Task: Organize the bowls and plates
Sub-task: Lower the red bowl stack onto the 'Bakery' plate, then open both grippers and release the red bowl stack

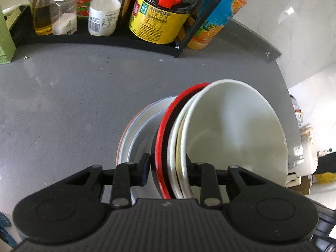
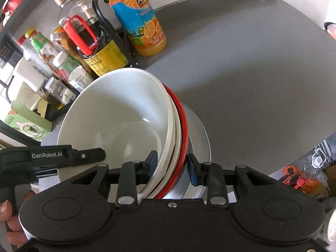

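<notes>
**Nested bowls pinched from two sides over a grey plate**

Seen from the left wrist: left gripper (image 1: pixel 168 168) clamped on the rims of a tilted stack, fingers (image 1: pixel 145 169) pressing in from 9 and 3 o'clock. Between them, from 9 toward 3 o'clock: the red bowl (image 1: pixel 162 130), a thin white rim, then the big white bowl (image 1: pixel 235 130) opening toward 2 o'clock. Just behind the stack, at 10 o'clock of the gripper, the grey plate (image 1: pixel 137 130) lying flat on the grey table (image 1: pixel 73 96). At 12 o'clock, far across the table, a black shelf (image 1: pixel 105 38) crowded with jars and the soy sauce jug (image 1: pixel 159 19); beside it at 1 o'clock, the orange juice bottle (image 1: pixel 212 27).

Seen from the right wrist: right gripper (image 2: pixel 172 166) straddling the same rims, blue-padded fingers (image 2: pixel 194 171) at 9 and 3 o'clock, the left pad touching the white bowl's inside, the right pad a hair off the red rim; whether truly clamped, impossible to tell. White bowl opening toward 10 o'clock, red bowl under it, grey plate showing past both at 2 o'clock. At 8 o'clock, the other gripper's black body, and a hand (image 2: pixel 8 220) low at the edge.
</notes>
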Motion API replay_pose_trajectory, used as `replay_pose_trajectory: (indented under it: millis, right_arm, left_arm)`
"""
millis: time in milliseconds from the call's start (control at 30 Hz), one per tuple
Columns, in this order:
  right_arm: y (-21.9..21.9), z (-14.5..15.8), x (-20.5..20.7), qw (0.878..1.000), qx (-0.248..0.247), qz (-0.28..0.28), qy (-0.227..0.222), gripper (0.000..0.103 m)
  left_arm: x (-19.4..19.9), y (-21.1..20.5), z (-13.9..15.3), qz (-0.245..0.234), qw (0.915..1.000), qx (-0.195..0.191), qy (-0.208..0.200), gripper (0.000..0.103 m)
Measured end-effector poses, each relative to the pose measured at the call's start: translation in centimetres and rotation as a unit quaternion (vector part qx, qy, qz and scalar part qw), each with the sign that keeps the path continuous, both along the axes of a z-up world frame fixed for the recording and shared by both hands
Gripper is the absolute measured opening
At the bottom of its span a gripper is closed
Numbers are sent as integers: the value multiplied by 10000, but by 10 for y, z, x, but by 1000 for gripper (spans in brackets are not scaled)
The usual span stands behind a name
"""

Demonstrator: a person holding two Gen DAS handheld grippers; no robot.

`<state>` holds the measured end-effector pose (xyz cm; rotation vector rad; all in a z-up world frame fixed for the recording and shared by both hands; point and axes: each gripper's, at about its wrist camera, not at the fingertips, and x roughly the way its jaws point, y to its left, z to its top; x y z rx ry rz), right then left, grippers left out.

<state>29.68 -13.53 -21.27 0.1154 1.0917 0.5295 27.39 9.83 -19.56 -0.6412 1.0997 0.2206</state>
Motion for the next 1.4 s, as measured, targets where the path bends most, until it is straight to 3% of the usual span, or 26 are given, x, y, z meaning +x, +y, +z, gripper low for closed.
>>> replay_pose_trajectory:
  millis: [100,167,233,433,600,733,933,1400]
  right_arm:
    - [-1,3,0,10000,62,-73,7,34]
    - [-1,12,-5,9997,68,-101,-204,38]
    - [-3,22,-9,9992,69,-202,-341,54]
    - [-19,40,-21,9961,-19,-552,-681,64]
    - [-35,47,-40,9938,-77,-749,-819,74]
    - [-46,58,-58,9904,-132,-843,-1091,84]
    - [-69,74,-74,9857,-127,-998,-1351,97]
    - [-142,100,-95,9787,109,-1172,-1680,103]
  left_arm:
    - [-2,0,7,20,9999,77,-64,33]
    - [-4,0,14,2,9999,116,-118,48]
    - [-6,1,20,-53,9996,202,-184,59]
    - [-16,2,39,-222,9979,425,-443,75]
    - [-29,-9,55,-507,9926,786,-777,78]
    - [-35,-17,63,-635,9904,840,-895,79]
    - [-45,-39,82,-734,9855,1060,-1104,92]
    - [-87,-107,123,-574,9803,1340,-1332,98]
